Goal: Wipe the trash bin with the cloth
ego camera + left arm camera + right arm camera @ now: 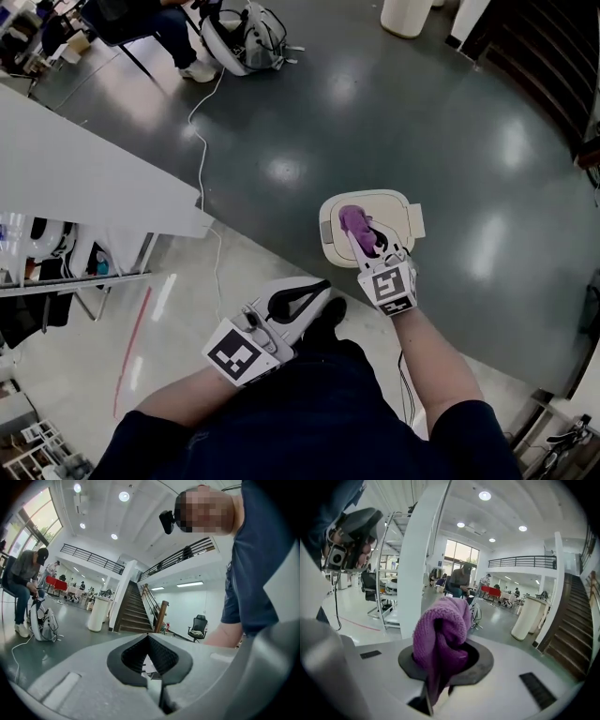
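Note:
A cream, square-topped trash bin point(401, 204) stands on the dark floor just ahead of me in the head view. My right gripper point(368, 238) is over its lid, shut on a purple knitted cloth point(353, 222) that rests on the lid's top. In the right gripper view the cloth point(440, 630) bunches up between the jaws and hides their tips. My left gripper point(314, 292) is held low near my body, left of the bin and apart from it. Its jaws meet at the tips with nothing between them point(148, 639).
A white desk point(84, 169) runs along the left, with a cable point(200, 159) trailing over the floor beside it. A seated person point(178, 37) and a backpack point(244, 37) are at the far left. A white cylinder point(405, 14) and stairs point(553, 56) lie beyond.

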The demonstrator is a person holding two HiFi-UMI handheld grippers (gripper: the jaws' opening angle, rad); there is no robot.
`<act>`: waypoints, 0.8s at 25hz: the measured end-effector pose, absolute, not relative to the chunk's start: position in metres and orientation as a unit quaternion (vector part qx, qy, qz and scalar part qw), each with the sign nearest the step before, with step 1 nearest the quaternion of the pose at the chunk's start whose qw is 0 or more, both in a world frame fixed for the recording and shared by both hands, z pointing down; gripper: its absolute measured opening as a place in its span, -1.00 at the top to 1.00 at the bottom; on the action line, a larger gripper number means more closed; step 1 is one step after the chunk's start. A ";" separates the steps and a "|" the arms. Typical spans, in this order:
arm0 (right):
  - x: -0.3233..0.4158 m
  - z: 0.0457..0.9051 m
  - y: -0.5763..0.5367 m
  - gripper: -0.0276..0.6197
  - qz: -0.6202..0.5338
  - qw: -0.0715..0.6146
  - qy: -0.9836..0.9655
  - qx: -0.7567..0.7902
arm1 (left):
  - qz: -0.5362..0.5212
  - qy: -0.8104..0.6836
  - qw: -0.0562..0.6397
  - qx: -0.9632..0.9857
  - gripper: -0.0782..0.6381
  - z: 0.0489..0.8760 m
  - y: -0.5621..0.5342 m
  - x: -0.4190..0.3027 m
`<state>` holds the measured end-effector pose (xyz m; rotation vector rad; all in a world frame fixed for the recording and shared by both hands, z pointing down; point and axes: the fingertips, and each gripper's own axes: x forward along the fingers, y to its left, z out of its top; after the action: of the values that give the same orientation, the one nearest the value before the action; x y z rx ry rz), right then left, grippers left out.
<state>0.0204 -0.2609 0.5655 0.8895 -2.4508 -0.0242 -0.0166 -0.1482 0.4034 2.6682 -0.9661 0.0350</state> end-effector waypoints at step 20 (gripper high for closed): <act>-0.030 0.760 -0.305 0.69 -0.262 0.527 -0.801 0.111 | 0.033 -0.391 0.186 0.901 0.79 0.448 -0.162 -0.041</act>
<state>-0.0300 -0.3048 0.7596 0.2657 -1.9134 -0.6259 -0.0411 -0.1616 0.4480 2.5377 -1.1001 0.0917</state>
